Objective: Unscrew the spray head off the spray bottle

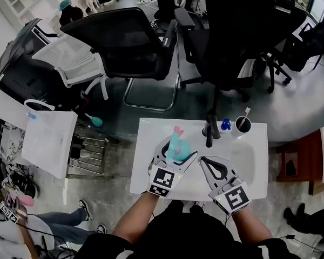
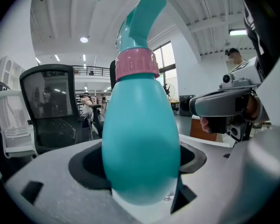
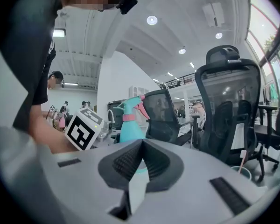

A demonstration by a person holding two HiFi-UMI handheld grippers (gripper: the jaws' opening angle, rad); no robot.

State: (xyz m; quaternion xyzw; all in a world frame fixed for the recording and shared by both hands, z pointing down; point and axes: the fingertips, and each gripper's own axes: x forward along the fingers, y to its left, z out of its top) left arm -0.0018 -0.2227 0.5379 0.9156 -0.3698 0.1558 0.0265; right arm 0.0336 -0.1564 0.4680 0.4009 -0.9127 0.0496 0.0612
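Left gripper view, centre: left tongs [image 1: 174,156] grasp the smooth, egg-shaped teal plastic spray bottle [image 2: 140,143] (pink ring collar [image 2: 136,63]) over the glossy white bench [image 1: 254,161]; right tongs [image 3: 139,164] clenched, empty.

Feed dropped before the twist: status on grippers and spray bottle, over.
Left gripper shut on teal plastic spray bottle, at its belly. Right gripper shut, empty, apart from it. Spray head with pink collar on. Nothing blocking head.
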